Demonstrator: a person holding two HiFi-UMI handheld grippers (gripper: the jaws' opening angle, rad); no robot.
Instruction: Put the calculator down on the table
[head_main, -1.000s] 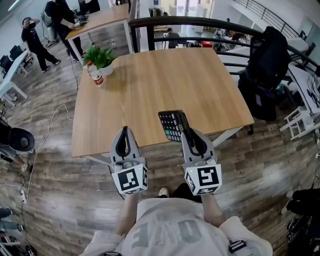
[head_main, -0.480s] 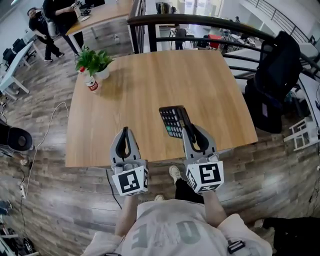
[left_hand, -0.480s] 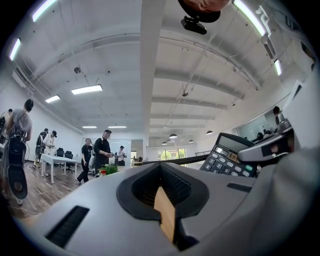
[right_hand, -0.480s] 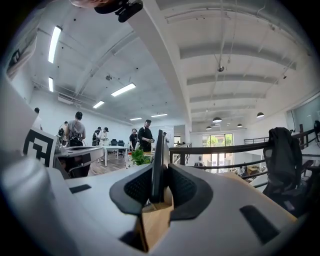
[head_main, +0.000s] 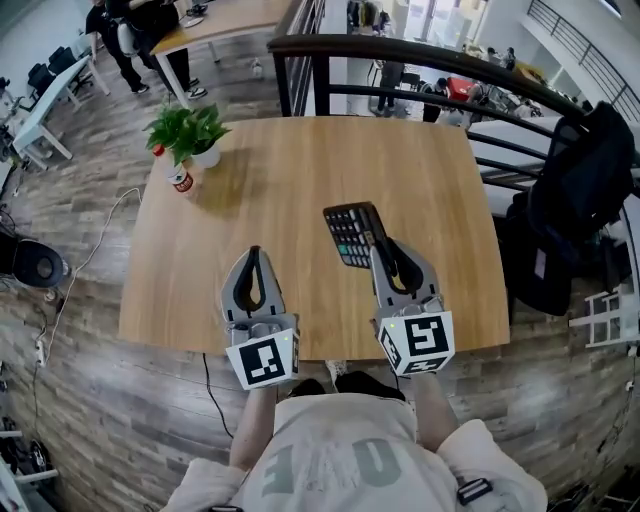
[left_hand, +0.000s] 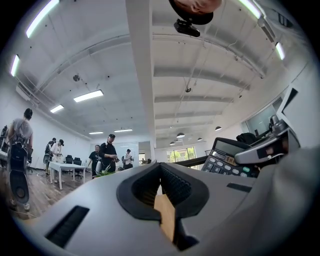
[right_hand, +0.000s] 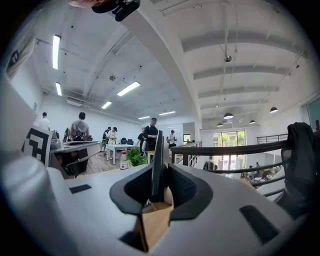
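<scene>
A black calculator (head_main: 350, 232) hangs over the near right part of the wooden table (head_main: 300, 160), keys up. My right gripper (head_main: 383, 250) is shut on its near end. In the right gripper view the calculator (right_hand: 158, 160) stands edge-on, pinched between the dark pads of the right gripper (right_hand: 159, 175). My left gripper (head_main: 252, 256) hovers over the near left part of the table, its tips together and nothing held. From the left gripper view the left gripper (left_hand: 159, 169) shows shut, with the calculator (left_hand: 230, 157) off to the right.
A potted plant (head_main: 190, 130) and a small bottle (head_main: 178, 178) stand at the table's far left corner. A black railing (head_main: 420, 50) curves behind the table. A dark bag (head_main: 575, 200) hangs at the right. People stand at desks at the back left.
Both grippers have moved forward from the table's near edge to over its surface, the calculator still in the right one. The table has come nearer.
</scene>
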